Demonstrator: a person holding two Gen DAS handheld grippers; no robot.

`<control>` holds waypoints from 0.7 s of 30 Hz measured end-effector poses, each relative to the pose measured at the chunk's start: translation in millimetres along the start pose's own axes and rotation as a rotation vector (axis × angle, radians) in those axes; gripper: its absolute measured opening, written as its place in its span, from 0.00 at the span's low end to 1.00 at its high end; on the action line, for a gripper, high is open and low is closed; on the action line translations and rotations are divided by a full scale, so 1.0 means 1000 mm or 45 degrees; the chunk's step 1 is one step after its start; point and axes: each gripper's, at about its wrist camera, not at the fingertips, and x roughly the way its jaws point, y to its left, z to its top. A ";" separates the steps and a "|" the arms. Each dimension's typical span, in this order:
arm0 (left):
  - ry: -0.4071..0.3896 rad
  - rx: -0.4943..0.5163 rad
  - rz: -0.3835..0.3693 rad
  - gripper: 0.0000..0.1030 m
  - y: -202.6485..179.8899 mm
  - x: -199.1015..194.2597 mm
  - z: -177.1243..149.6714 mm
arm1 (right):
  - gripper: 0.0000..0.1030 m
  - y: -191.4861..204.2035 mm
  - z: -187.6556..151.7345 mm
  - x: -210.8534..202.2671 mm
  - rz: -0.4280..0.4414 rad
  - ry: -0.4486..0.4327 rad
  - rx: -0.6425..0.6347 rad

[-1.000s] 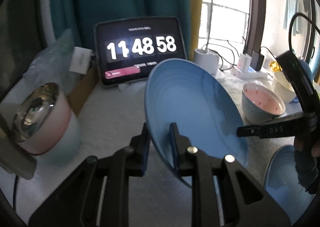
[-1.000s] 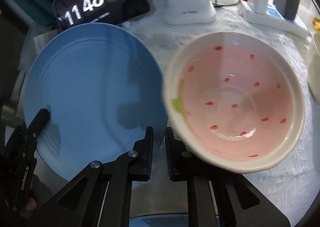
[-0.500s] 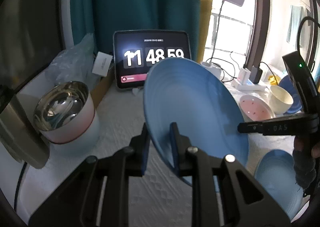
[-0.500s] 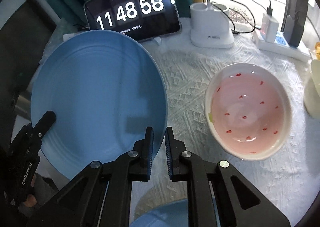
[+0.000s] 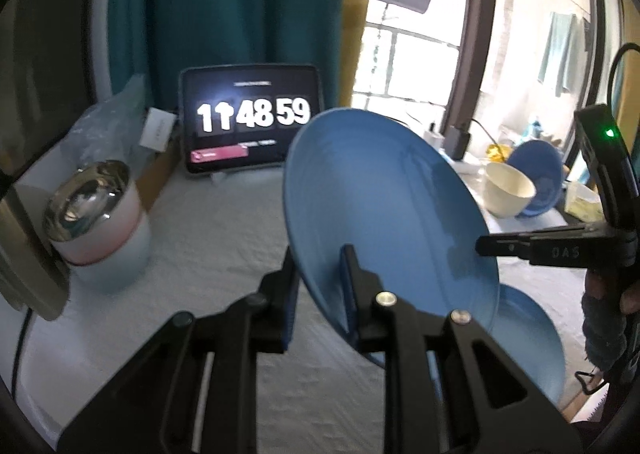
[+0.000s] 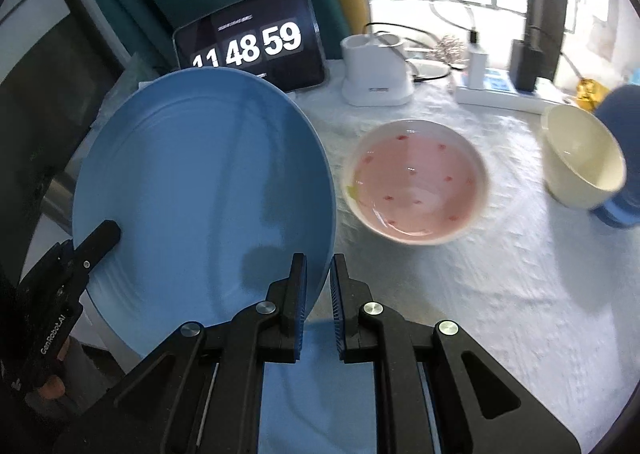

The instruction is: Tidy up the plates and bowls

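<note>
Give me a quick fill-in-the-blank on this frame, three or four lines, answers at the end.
1. Both grippers, the left gripper and the right gripper, are clamped on the rim of one ____ plate.
2. The bowl with red specks is ____ inside.
3. The tablet clock shows 11 48 ____.
4. A second blue plate lies on the ____ tablecloth below the held one.

Answers: blue; pink; 59; white

A table (image 6: 500, 294) under a white textured cloth carries a pink spotted bowl (image 6: 416, 181), a cream bowl (image 6: 580, 161) against a blue dish (image 6: 624, 197), a steel-lined cup (image 5: 96, 221) — plus a clock tablet (image 6: 248, 41), a white charger base (image 6: 376, 73) and a second blue plate (image 5: 532, 342).
</note>
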 end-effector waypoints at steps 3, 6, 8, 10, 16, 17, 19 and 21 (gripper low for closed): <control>0.018 0.014 -0.044 0.20 -0.014 -0.001 -0.004 | 0.13 -0.009 -0.011 -0.014 -0.032 -0.013 0.006; 0.030 0.038 -0.077 0.20 -0.029 -0.003 -0.008 | 0.13 -0.020 -0.022 -0.025 -0.056 -0.014 0.026; 0.042 0.055 -0.095 0.20 -0.038 -0.002 -0.011 | 0.13 -0.028 -0.029 -0.032 -0.071 -0.020 0.048; 0.055 0.067 -0.110 0.20 -0.047 -0.002 -0.014 | 0.13 -0.034 -0.036 -0.036 -0.087 -0.028 0.068; 0.108 0.132 -0.179 0.21 -0.067 0.000 -0.024 | 0.13 -0.051 -0.058 -0.050 -0.113 -0.028 0.127; 0.116 0.141 -0.189 0.21 -0.071 0.001 -0.026 | 0.13 -0.053 -0.062 -0.052 -0.117 -0.026 0.136; 0.131 0.159 -0.207 0.21 -0.077 0.001 -0.029 | 0.13 -0.057 -0.072 -0.057 -0.128 -0.022 0.152; 0.154 0.173 -0.228 0.21 -0.083 0.003 -0.034 | 0.13 -0.061 -0.082 -0.062 -0.144 -0.011 0.162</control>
